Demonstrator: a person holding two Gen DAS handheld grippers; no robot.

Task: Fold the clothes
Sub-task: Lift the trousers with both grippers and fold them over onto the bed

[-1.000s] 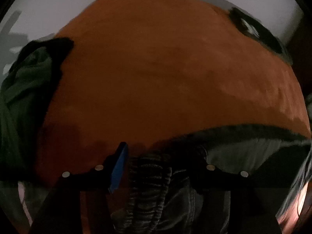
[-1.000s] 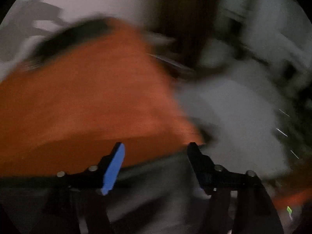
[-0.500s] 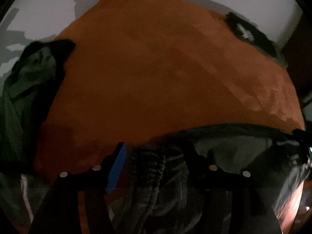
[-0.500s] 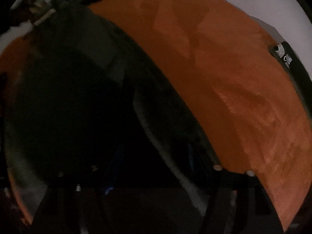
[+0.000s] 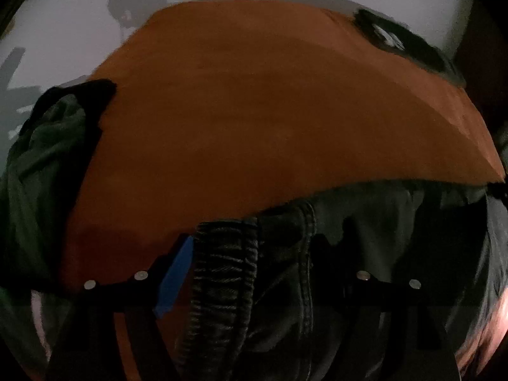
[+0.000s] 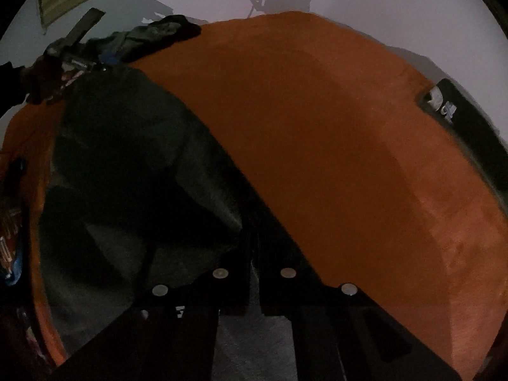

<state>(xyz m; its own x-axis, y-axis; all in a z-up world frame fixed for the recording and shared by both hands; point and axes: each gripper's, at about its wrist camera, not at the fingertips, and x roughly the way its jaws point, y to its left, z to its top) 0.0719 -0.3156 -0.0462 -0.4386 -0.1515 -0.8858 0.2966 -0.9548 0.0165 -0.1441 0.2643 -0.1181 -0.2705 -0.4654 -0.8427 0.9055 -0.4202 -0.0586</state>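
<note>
A dark green garment (image 5: 365, 231) with a ribbed elastic waistband (image 5: 225, 270) lies at the near edge of an orange-covered surface (image 5: 270, 111). My left gripper (image 5: 254, 244) has the bunched waistband filling the gap between its jaws, which are closing on it; the blue pad (image 5: 176, 276) touches the band. In the right wrist view the same garment (image 6: 133, 165) stretches from the top left down to my right gripper (image 6: 252, 250). That gripper's fingers are together on the garment's edge. The left gripper (image 6: 76, 60) shows there at the garment's far end, held by a hand.
A second pile of dark green clothes (image 5: 47, 158) (image 6: 158, 35) sits at the left edge of the orange surface. A black item with a white print (image 5: 387, 36) (image 6: 444, 104) lies at its far right edge. Pale grey floor or wall surrounds the surface.
My right gripper swung in from beyond the surface's edge, came over the dark garment and shut on it. In the left view the garment's edge now runs straighter toward the right.
</note>
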